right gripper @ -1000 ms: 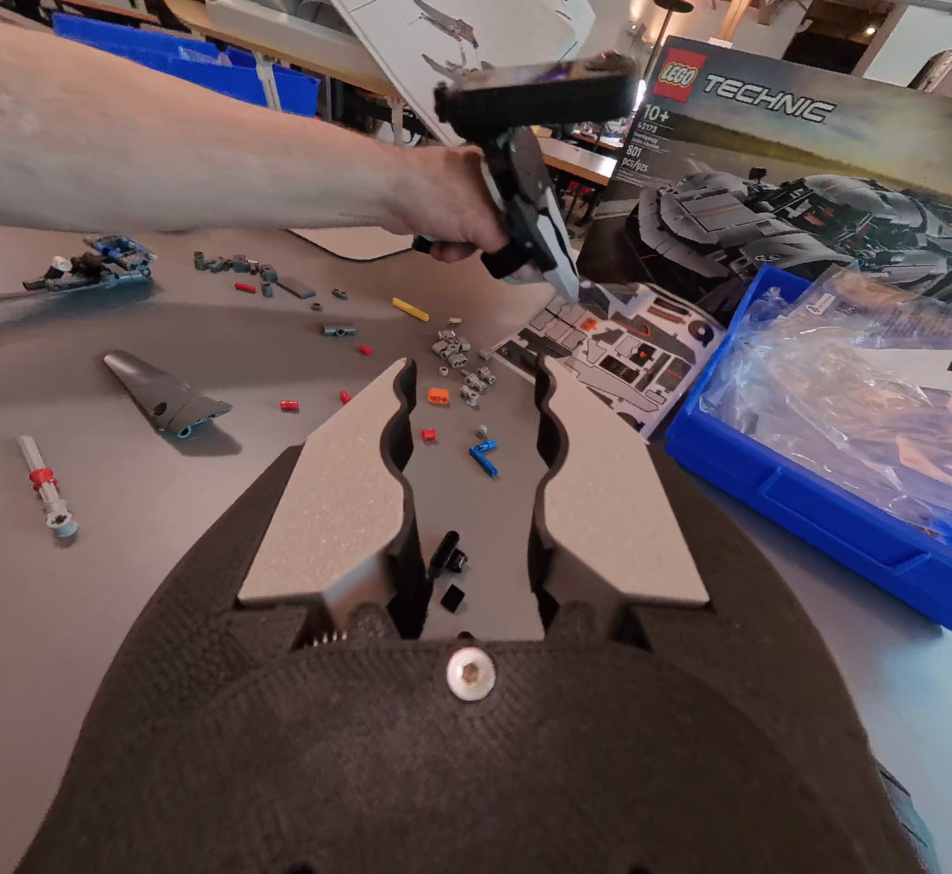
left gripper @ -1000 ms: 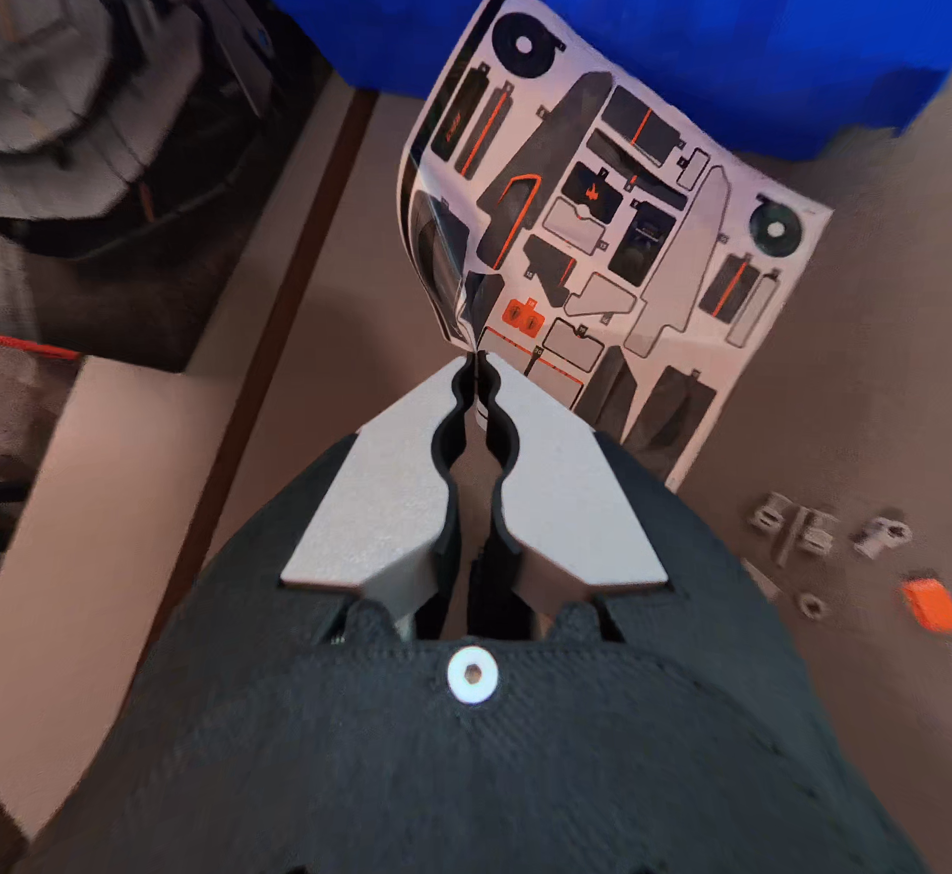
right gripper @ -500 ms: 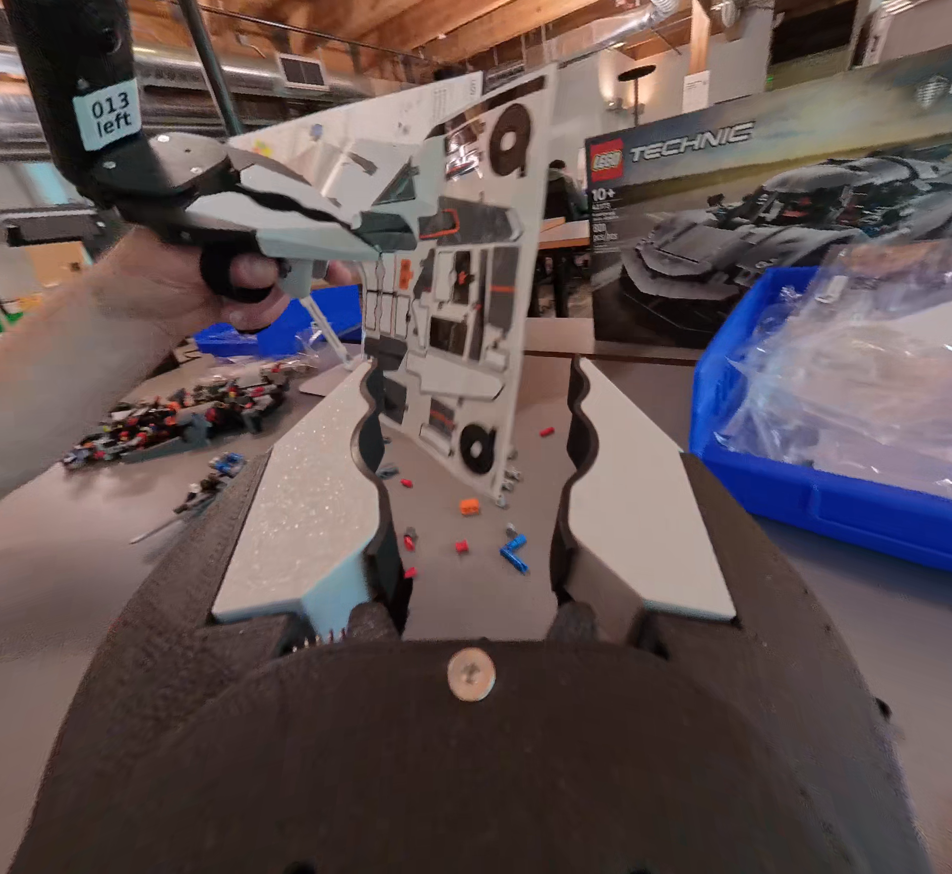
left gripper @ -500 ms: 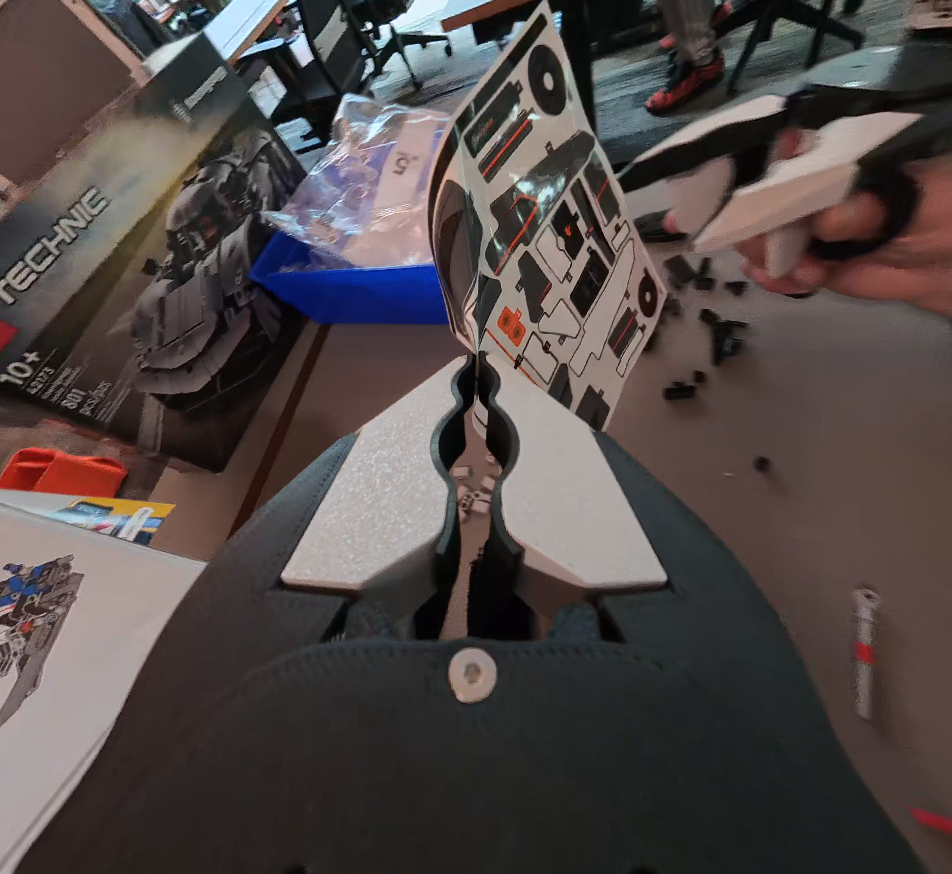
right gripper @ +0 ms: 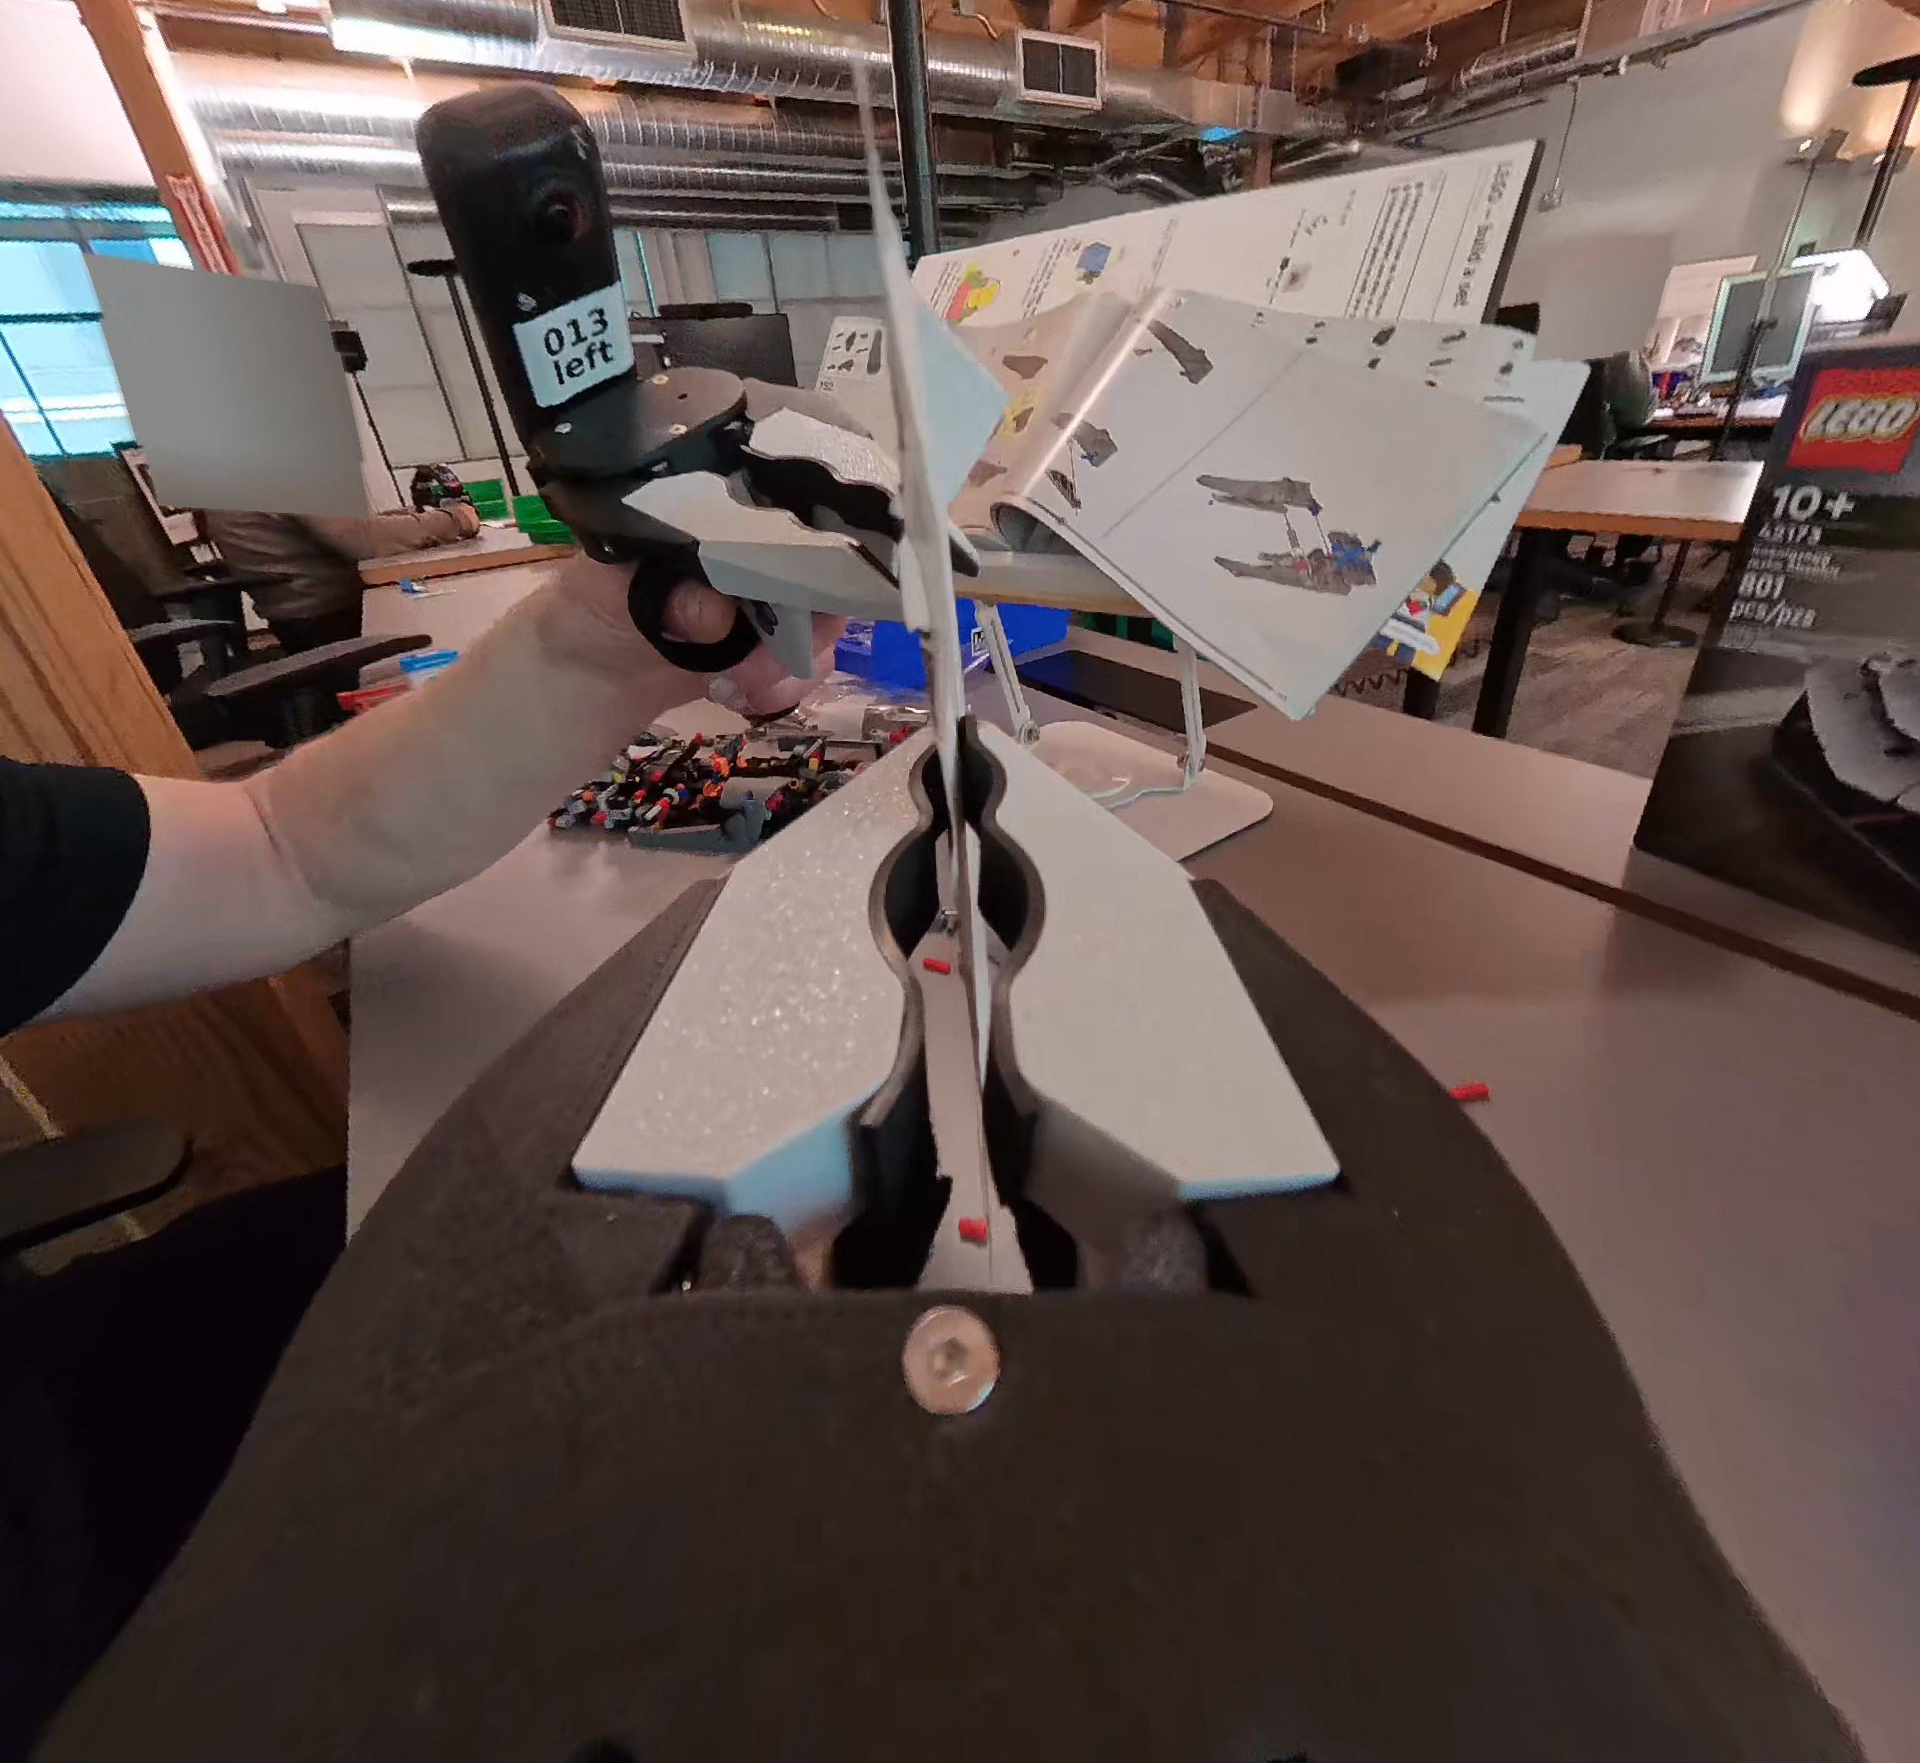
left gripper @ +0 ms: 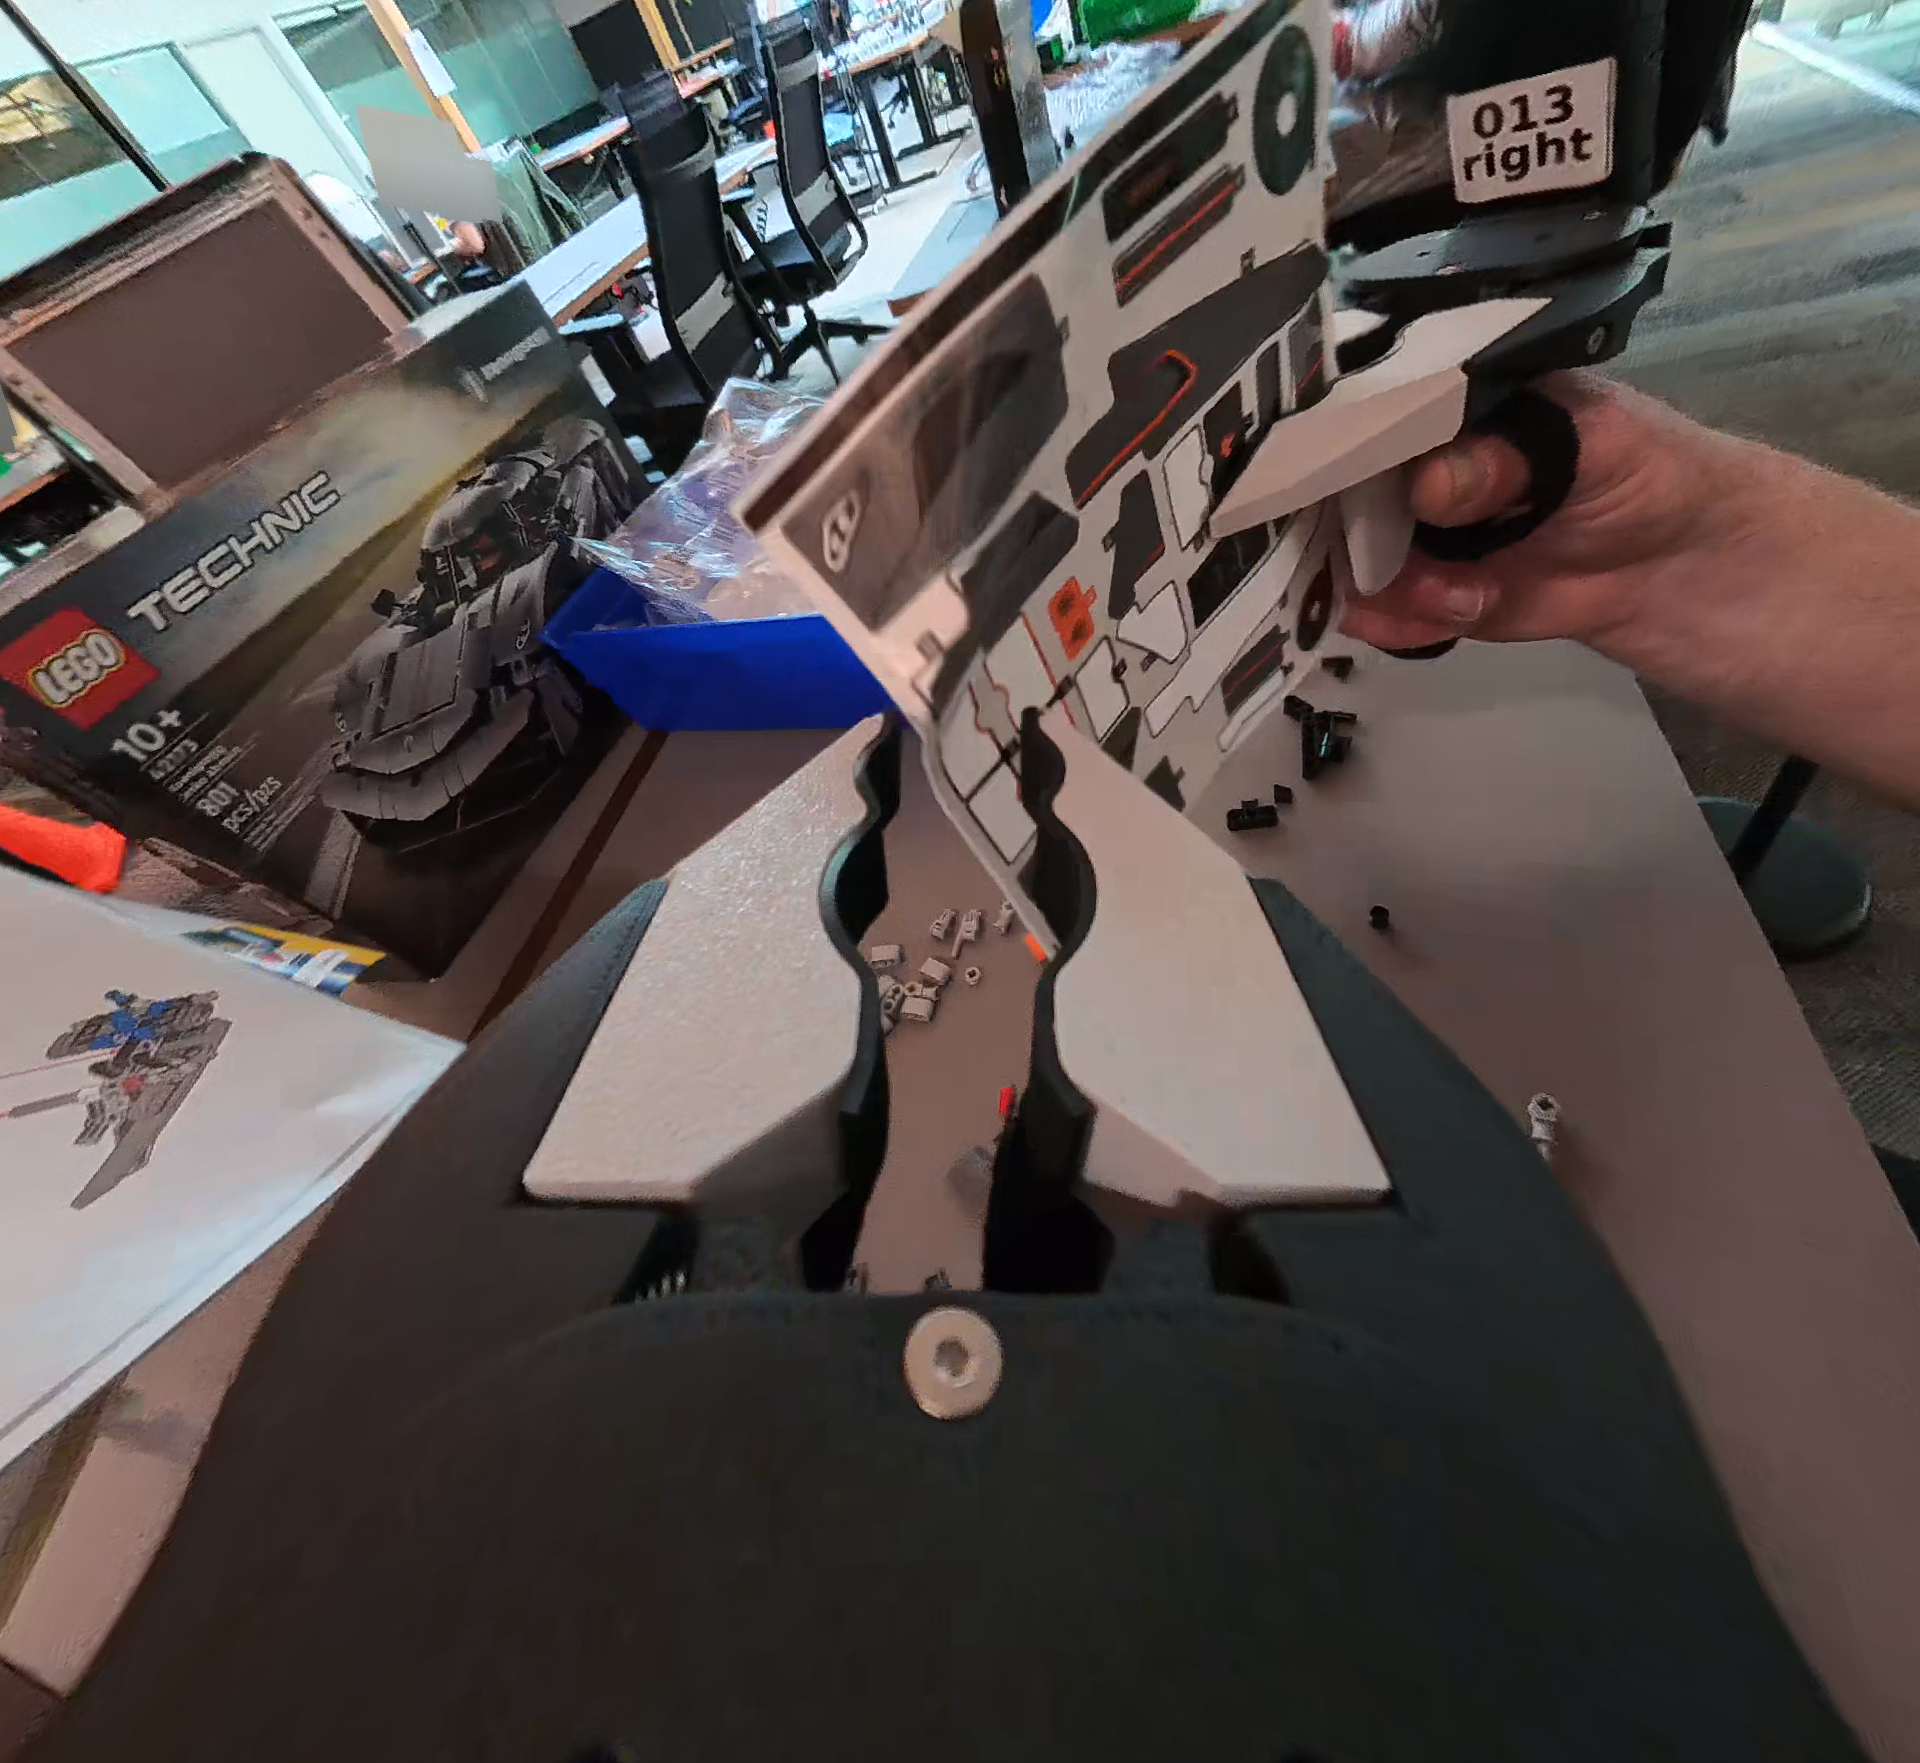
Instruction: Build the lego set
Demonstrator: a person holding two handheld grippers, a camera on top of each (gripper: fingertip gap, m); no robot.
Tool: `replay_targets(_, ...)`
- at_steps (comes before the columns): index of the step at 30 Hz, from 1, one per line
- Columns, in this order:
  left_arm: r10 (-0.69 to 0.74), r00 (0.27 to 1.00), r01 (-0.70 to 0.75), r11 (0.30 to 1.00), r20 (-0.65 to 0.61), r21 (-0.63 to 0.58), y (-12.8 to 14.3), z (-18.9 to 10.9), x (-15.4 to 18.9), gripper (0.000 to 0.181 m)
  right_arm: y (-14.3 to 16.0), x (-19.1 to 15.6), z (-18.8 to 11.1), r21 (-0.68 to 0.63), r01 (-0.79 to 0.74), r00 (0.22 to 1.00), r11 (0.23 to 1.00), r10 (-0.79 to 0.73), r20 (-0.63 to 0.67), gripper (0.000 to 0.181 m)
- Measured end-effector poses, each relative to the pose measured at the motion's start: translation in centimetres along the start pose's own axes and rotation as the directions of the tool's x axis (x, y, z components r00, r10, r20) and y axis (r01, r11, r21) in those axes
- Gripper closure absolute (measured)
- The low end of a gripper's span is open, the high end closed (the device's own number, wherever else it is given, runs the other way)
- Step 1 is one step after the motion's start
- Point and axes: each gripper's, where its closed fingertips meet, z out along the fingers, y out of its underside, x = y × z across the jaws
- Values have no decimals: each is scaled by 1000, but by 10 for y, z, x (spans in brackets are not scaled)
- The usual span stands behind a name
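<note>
Right gripper [right gripper: 961,757] pinches the sticker sheet [left gripper: 1122,466] edge-on; left gripper [left gripper: 961,757] gapes, sheet seemingly loose between. Instruction booklet [right gripper: 1299,487] fills upper right.

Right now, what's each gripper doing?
Left gripper: open, sticker sheet between its fingers, not clamped.
Right gripper: shut on sticker sheet.

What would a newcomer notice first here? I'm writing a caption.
The sticker sheet, held up in the air above the table, stands out most: the right tool is shut on its edge. The left tool is open beside it, and the dark set box stands at the left.
</note>
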Motion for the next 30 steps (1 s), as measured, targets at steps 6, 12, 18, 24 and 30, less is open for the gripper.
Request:
replay_targets(6, -81, 997, 79, 990, 14, 117, -3, -24, -28, 142, -17, -10, 29, -26, 33, 998, 999, -32, 49, 181)
replay_targets(12, -253, 965, 260, 945, -64, 197, 6, -40, -60, 123, -28, -7, 50, -10, -9, 993, 1000, 10, 117, 181)
replay_targets(18, -303, 939, 333, 918, -163, 213, 8, -41, -60, 109, -19, 5, 64, -2, -92, 970, 996, 90, 225, 181)
replay_targets(24, -372, 882, 429, 887, -288, 171, 20, -20, -43, 115, 15, 1, 71, -52, -195, 901, 979, 200, 385, 181)
replay_targets(30, -377, 868, 447, 877, -324, 176, 28, -14, -41, 164, 43, 16, 71, -110, -266, 885, 958, 288, 366, 181)
